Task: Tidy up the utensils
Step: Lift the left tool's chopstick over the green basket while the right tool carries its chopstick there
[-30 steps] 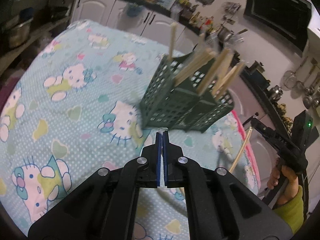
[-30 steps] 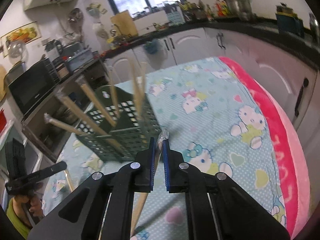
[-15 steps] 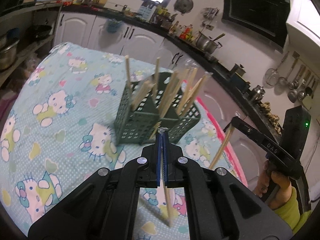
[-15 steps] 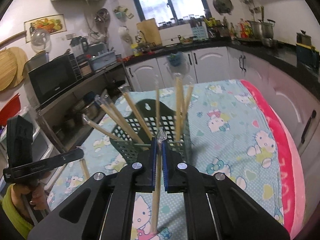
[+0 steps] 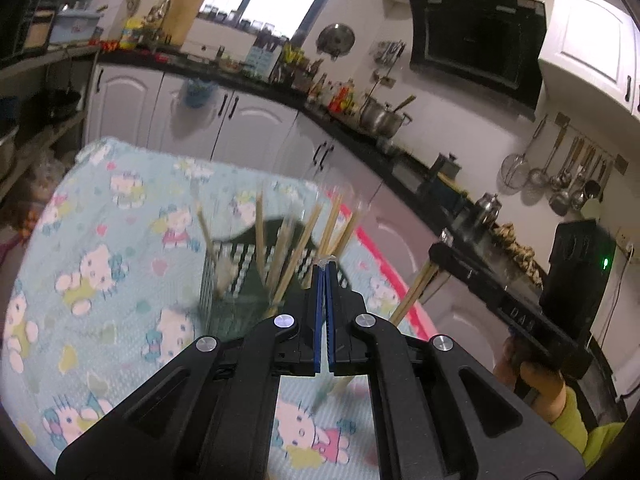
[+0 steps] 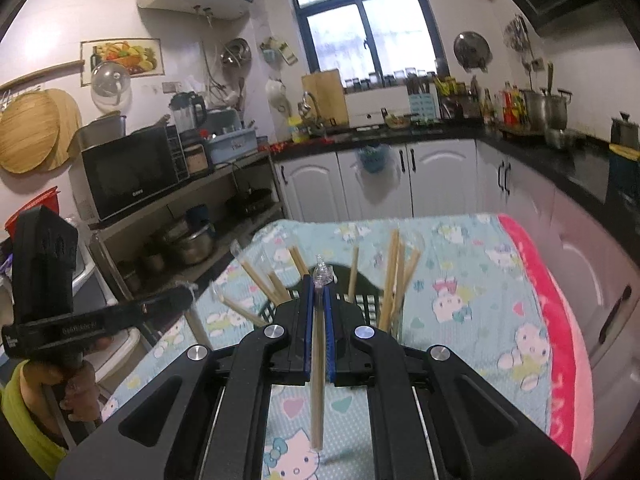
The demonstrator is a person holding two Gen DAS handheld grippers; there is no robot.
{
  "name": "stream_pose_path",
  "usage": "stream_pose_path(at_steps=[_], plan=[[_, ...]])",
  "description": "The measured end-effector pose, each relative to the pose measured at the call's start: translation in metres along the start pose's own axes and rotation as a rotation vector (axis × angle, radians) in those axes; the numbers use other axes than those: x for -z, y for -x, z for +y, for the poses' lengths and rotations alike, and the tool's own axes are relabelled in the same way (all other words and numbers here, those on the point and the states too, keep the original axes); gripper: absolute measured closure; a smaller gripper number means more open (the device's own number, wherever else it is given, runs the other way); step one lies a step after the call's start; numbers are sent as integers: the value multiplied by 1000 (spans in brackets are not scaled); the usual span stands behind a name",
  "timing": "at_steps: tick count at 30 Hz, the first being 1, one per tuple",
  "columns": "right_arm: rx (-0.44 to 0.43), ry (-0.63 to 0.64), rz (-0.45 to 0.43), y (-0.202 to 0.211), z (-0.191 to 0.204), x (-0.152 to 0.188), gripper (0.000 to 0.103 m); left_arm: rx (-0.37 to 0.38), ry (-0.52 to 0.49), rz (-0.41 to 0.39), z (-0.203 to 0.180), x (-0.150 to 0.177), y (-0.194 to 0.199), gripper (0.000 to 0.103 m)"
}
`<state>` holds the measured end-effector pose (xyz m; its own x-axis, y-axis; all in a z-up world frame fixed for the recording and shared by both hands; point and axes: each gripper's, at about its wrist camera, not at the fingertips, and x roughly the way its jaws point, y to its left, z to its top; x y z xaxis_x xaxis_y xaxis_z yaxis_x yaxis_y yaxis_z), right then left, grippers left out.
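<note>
A dark green slotted holder [image 5: 236, 280] [image 6: 362, 302] stands on the cartoon-cat cloth with several wooden chopsticks [image 5: 260, 232] [image 6: 394, 276] upright in it. My left gripper [image 5: 324, 268] is shut on a chopstick [image 5: 332, 384] in a clear wrapper, which hangs below the jaws, just short of the holder. My right gripper [image 6: 318, 284] is shut on another wrapped chopstick [image 6: 318, 384], hanging down, with the holder just beyond it. Each view also shows the other tool: the right gripper [image 5: 440, 245] with its chopstick [image 5: 412, 298], and the left gripper [image 6: 188, 294] held by a hand.
The table [image 6: 452, 364] wears a light blue cloth with a pink border [image 6: 560, 340] on the right side. White cabinets [image 6: 372, 184] and a dark counter ring the table. A shelf with a microwave [image 6: 128, 172] and pots stands to the left.
Both grippers have risen with their chopsticks and tipped up toward the room. The holder now sits lower and smaller in both views. Both jaws stay shut.
</note>
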<state>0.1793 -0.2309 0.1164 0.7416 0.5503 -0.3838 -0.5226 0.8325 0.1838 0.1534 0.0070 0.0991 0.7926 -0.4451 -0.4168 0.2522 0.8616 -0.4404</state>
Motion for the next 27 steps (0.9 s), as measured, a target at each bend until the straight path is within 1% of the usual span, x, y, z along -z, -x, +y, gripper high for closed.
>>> stream_pose_path(at_steps=[7,14,21,27], plan=[[-7,47,-59,8,7,-24,98,9,-38,-97,-13,-41,16,103],[14,83,-126,12,7,-53,98,6,-62,-184,-23,-78,25,103],[56,131,-200,12,6,-80,98,-10,-78,-236,-28,-102,22,103],[87,152,-230,4,0,-92,98,-30,-64,-257,-20,-111,11,103]])
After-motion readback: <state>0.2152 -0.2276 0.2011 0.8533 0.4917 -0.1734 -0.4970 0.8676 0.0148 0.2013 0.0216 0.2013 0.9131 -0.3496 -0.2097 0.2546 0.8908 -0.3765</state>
